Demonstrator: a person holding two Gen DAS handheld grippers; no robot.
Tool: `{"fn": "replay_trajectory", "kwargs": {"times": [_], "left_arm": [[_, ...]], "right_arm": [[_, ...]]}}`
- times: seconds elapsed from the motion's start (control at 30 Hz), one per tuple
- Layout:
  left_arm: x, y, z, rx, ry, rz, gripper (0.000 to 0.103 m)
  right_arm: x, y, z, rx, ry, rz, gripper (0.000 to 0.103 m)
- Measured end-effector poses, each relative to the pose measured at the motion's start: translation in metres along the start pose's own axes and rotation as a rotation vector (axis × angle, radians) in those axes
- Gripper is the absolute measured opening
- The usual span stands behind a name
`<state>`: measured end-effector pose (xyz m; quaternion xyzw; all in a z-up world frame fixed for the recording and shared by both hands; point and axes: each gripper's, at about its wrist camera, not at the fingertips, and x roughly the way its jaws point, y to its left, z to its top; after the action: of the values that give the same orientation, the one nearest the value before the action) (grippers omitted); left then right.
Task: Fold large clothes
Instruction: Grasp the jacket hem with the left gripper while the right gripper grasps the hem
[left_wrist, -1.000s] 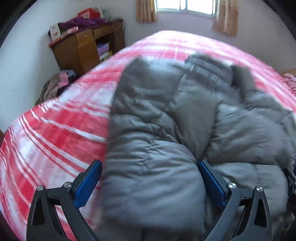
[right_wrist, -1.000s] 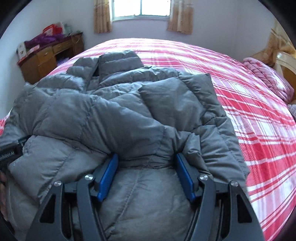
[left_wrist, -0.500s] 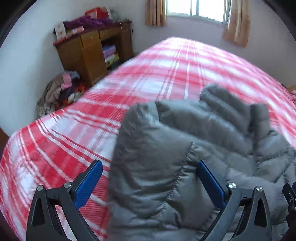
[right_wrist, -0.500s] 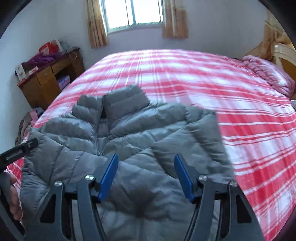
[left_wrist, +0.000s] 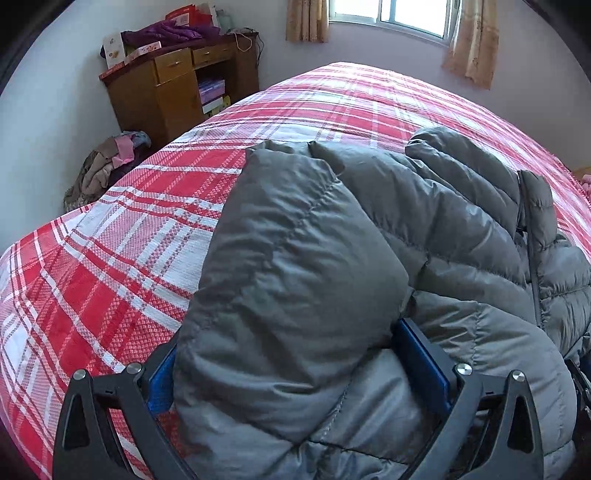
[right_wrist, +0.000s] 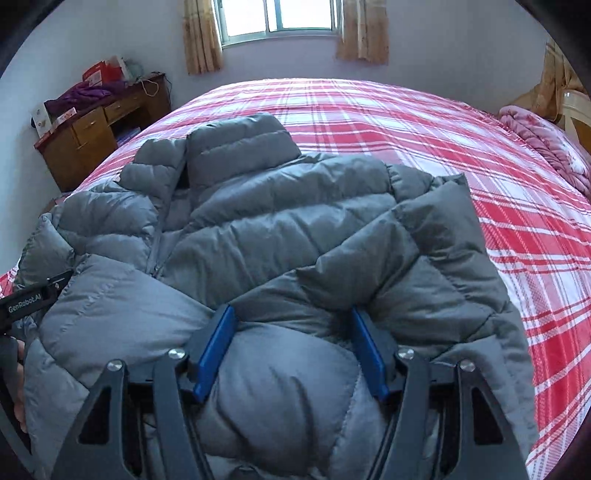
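A: Now, look at what has shifted. A second ago the jacket (right_wrist: 280, 229) was bunched close under your cameras; in the right wrist view it now lies spread flat across the lower middle of the frame, collar toward the window at the top, on the red plaid bed (right_wrist: 424, 122).

B: And my grip?

A: Your right gripper (right_wrist: 291, 350) has its jaws part open, no wider than before, with a thick puffed fold of the jacket filling the gap. The blue pads (right_wrist: 214, 347) press into the padding on both sides, so I judge you have hold of the hem there. Your left gripper (left_wrist: 295, 365) has its jaws set wider, and a big padded roll, probably a sleeve or the side edge, is wedged between them; the fabric bulges over the pads, so that reads as a grip too.

B: What does the change mean for the fold?

A: Both views pulled back and then dropped lower again over the last second. To me that looks like you drew the jacket toward the near edge of the bed and laid it out. It means the spreading step is about finished, and no real fold is made yet.

B: Anything to watch?

A: In the left wrist view the roll at centre hides the left pad almost entirely. The padding is slippery and springy, so it may puff back open once you let go.
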<state>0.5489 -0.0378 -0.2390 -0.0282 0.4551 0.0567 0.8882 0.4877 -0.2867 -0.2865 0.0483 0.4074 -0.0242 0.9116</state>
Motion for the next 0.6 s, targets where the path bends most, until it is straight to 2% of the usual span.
{"fn": "replay_trajectory", "kwargs": {"times": [0.47, 0.53, 0.6], "left_arm": [[-0.002, -0.002, -0.001, 0.010, -0.003, 0.013, 0.102], [-0.002, 0.000, 0.001, 0.014, 0.010, 0.004, 0.102], [-0.011, 0.004, 0.009, 0.030, 0.064, 0.006, 0.102]], "right_arm": [[0.004, 0.010, 0.000, -0.043, 0.007, -0.049, 0.070], [0.003, 0.010, 0.001, -0.042, 0.006, -0.051, 0.070], [0.003, 0.010, 0.001, -0.043, 0.008, -0.053, 0.072]]}}
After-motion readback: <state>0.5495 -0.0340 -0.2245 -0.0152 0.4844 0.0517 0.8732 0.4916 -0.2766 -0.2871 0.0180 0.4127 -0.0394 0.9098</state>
